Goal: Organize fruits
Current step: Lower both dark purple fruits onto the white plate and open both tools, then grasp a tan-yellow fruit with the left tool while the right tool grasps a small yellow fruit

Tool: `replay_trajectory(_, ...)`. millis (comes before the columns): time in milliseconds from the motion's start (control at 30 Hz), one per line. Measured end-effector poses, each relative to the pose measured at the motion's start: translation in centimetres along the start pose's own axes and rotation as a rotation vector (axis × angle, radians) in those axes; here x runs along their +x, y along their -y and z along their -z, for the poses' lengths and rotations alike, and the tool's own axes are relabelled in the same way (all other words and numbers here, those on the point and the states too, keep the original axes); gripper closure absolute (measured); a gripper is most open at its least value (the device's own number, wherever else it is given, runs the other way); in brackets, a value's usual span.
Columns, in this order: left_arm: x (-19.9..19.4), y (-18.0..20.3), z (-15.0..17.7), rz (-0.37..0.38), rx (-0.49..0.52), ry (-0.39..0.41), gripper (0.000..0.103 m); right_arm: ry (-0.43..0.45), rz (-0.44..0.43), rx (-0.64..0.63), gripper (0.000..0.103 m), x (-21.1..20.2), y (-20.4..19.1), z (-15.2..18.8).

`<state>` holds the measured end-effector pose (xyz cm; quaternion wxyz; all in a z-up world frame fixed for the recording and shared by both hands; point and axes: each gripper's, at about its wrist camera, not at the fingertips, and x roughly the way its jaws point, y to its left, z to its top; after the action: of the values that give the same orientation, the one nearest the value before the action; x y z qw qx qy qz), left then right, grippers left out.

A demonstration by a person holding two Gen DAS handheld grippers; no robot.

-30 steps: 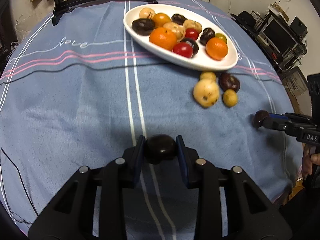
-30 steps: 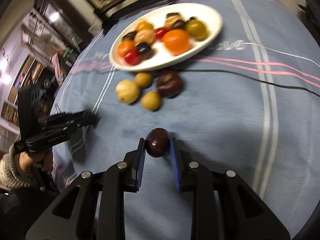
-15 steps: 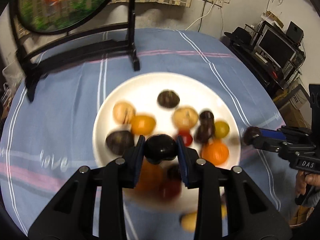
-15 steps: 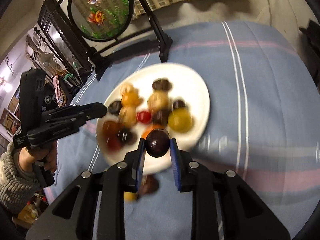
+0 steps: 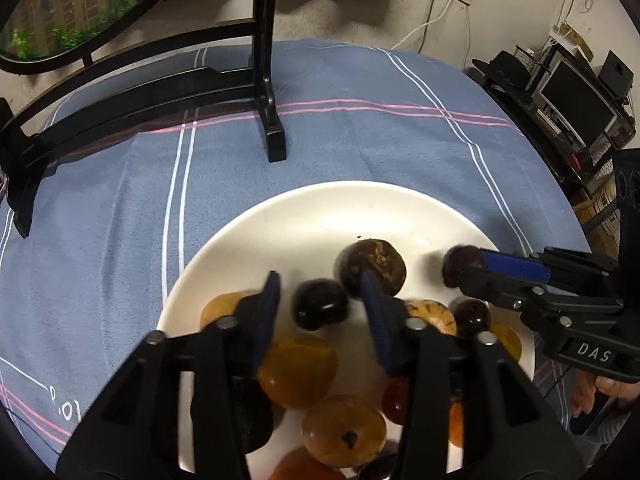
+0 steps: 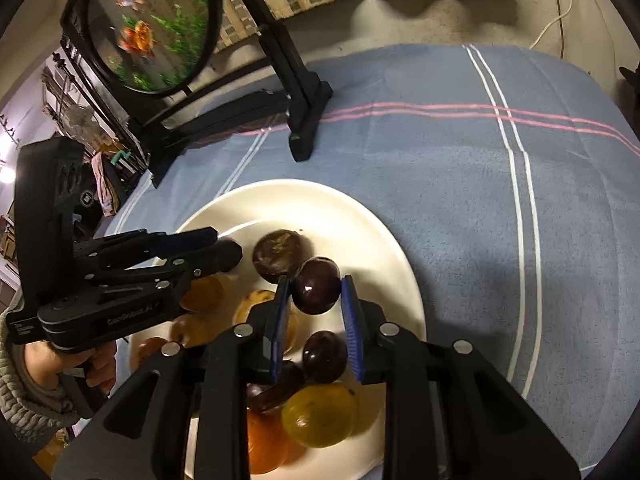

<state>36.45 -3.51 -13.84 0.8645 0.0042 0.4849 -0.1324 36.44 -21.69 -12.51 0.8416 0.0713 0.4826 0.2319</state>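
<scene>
1. A round table under a blue striped cloth [image 5: 340, 152] fills both views, with a black wooden stand [image 5: 268, 80] at the upper centre carrying a painted disc [image 6: 156, 24] and wall sockets behind; I am working the rig over this setting.

2. The white plate [image 5: 304, 216], lower centre of each frame, is where I am gathering the fruit, so both claws hang over it, pointing steeply down.

3. My left gripper [image 5: 320, 304] sits at the bottom centre of its own view with its jaws opening. The dark plum [image 5: 320, 306] lies between them, and gaps show on both sides, so the pads no longer press it. I judge it is being let go onto the pile.

4. My right gripper [image 6: 314, 300] is narrow and clamped on a second dark plum [image 6: 316, 286], held just above the plate's far, emptier half. I judge that bare patch is the target, since the near half is already crowded.

5. An orange [image 6: 318, 416], a tan fruit [image 5: 344, 430] and a brown passion fruit [image 5: 372, 266] are among those already on the plate. The heap could let a dropped plum roll.

6. In the right view, the hand [image 6: 72, 364] in a knitted sleeve at lower left carries the left tool.
</scene>
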Motion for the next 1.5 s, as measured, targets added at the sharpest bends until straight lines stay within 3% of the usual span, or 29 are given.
replay_trajectory(300, -4.3, -0.5, 3.0, 0.002, -0.026, 0.035, 0.049, 0.027, 0.014, -0.016, 0.073, -3.3, -1.4, 1.8)
replay_trajectory(600, -9.0, 0.3, 12.2, 0.025, -0.042, -0.034, 0.046, 0.016, 0.030, 0.055, 0.072, -9.0, -2.5, 10.1)
replay_trajectory(667, -9.7, 1.0, 13.9, 0.015, -0.010, -0.040, 0.043, 0.019, 0.045, 0.067, 0.042, -9.9, -2.9, 11.9)
replay_trajectory(833, -10.6, 2.3, 17.1, 0.050, 0.002, -0.067, 0.042, 0.013, 0.052, 0.066, 0.041, -12.1, -4.2, 16.5)
replay_trajectory(1133, -9.3, 4.1, 18.4, 0.059, 0.054, -0.094, 0.042, -0.105, 0.064, 0.103, 0.041, -12.8, -4.8, 22.3)
replay_trajectory(1500, -7.0, 4.6, 18.1, 0.049, 0.071, -0.098, 0.039, -0.111, 0.102, 0.134, 0.041, -14.1, -4.1, 23.6)
